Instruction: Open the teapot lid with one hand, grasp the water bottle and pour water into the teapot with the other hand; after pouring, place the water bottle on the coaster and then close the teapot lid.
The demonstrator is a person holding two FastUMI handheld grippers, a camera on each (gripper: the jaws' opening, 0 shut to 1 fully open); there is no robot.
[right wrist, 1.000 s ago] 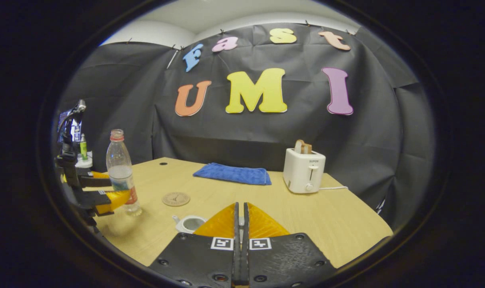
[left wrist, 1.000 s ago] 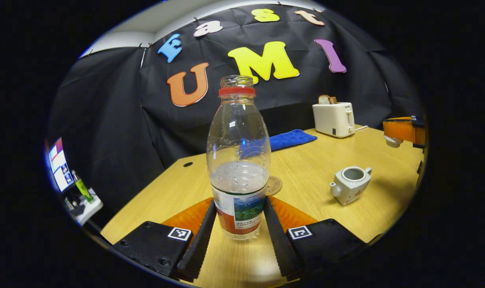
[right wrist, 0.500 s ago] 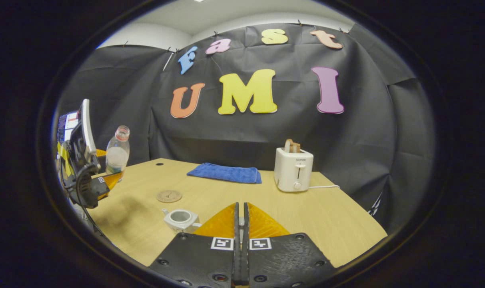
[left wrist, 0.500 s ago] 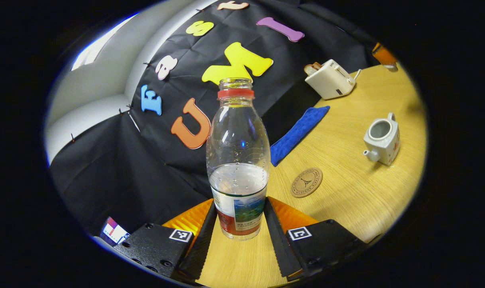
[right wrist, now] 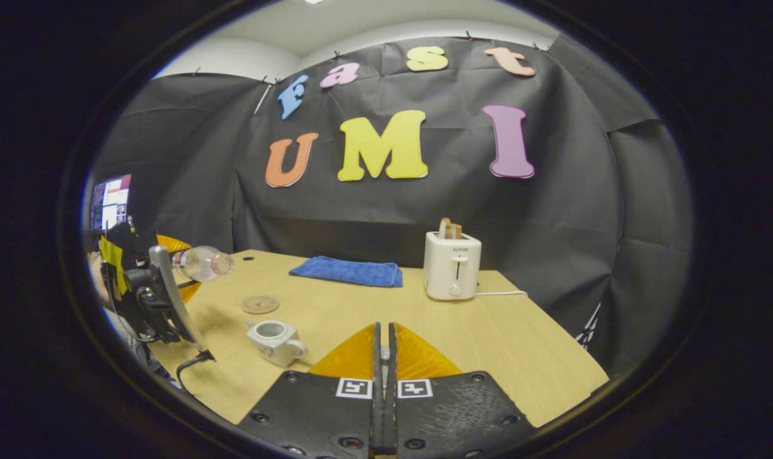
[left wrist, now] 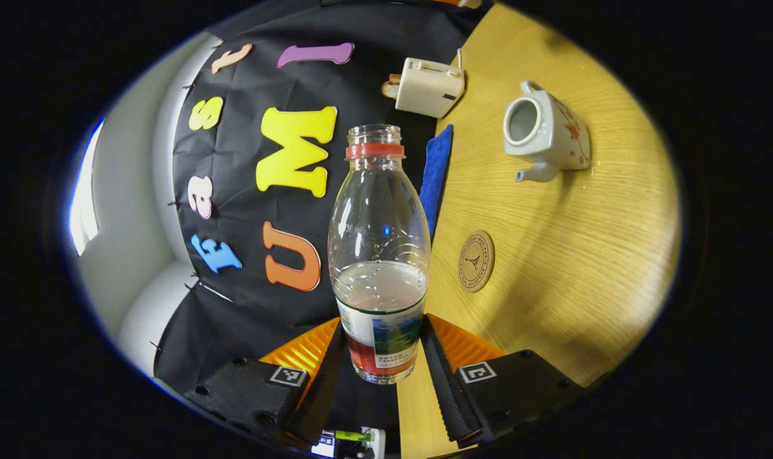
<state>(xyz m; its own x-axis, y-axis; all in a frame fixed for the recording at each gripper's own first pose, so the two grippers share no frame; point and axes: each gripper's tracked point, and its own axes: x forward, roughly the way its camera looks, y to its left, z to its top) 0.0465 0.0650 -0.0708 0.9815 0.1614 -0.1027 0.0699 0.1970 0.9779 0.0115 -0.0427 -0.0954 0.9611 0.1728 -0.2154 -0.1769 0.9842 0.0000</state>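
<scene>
— On the far side of the wooden table (right wrist: 501, 331), a white toaster (right wrist: 451, 273) stands with a blue cloth (right wrist: 346, 270) lying just left of it.

— And up at the left edge, the left gripper (right wrist: 181, 275) holds the water bottle (right wrist: 201, 262) tipped nearly flat, open mouth pointing right, off the table.

— From the left gripper view, both fingers (left wrist: 438, 366) press on the labelled lower part of the water bottle (left wrist: 378, 255); it's capless, with some water inside.

— Now the teapot (right wrist: 273, 339): lid off, sitting near the table's front-left, below and right of the bottle's mouth, apart from it.

— The round coaster (right wrist: 260, 304) lies bare just beyond it, between teapot and bottle.

— The right gripper (right wrist: 383, 357) is clenched, fingers together. Something small sits pinched between them, but I can't tell what.
</scene>
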